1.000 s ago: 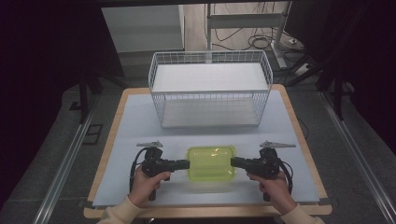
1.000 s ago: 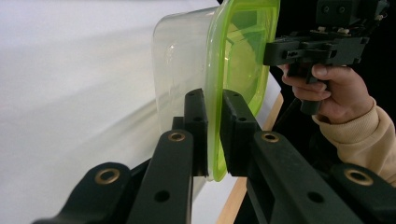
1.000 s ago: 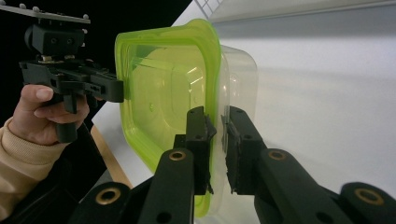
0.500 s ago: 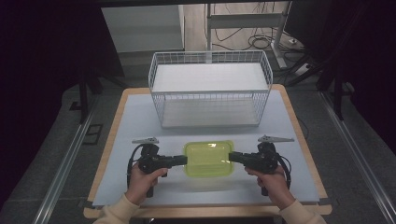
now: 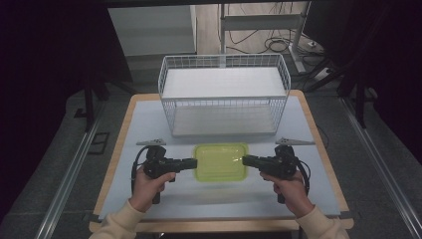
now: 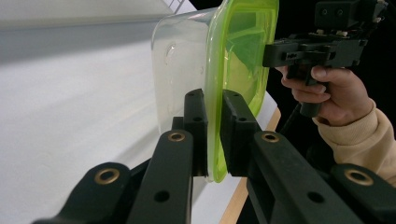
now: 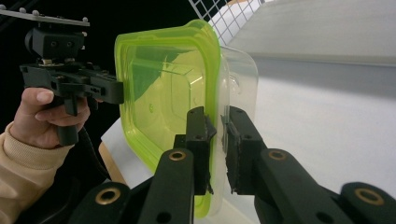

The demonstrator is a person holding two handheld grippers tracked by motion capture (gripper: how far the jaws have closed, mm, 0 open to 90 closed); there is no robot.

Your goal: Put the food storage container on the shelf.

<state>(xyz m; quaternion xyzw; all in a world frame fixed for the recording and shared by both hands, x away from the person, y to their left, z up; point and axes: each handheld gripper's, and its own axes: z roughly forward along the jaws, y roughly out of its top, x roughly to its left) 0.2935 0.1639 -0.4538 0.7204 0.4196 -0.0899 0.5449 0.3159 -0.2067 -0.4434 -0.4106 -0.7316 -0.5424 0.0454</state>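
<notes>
We look down on a pale blue-grey table (image 5: 149, 124) with a wooden rim. At its far side stands a white wire basket (image 5: 224, 74) lined with a white sheet. Nearer us, in front of the basket and midway across the table, sits a clear plastic container with a lime-green lid (image 5: 221, 162). A hand grips each tool from the near edge. The left gripper (image 5: 191, 163) meets the container's left edge — its jaws are clamped together on the lid's rim. The right gripper (image 5: 247, 160) meets the right edge, its jaws likewise pinched on the rim. Cream sleeves cover both wrists.
</notes>
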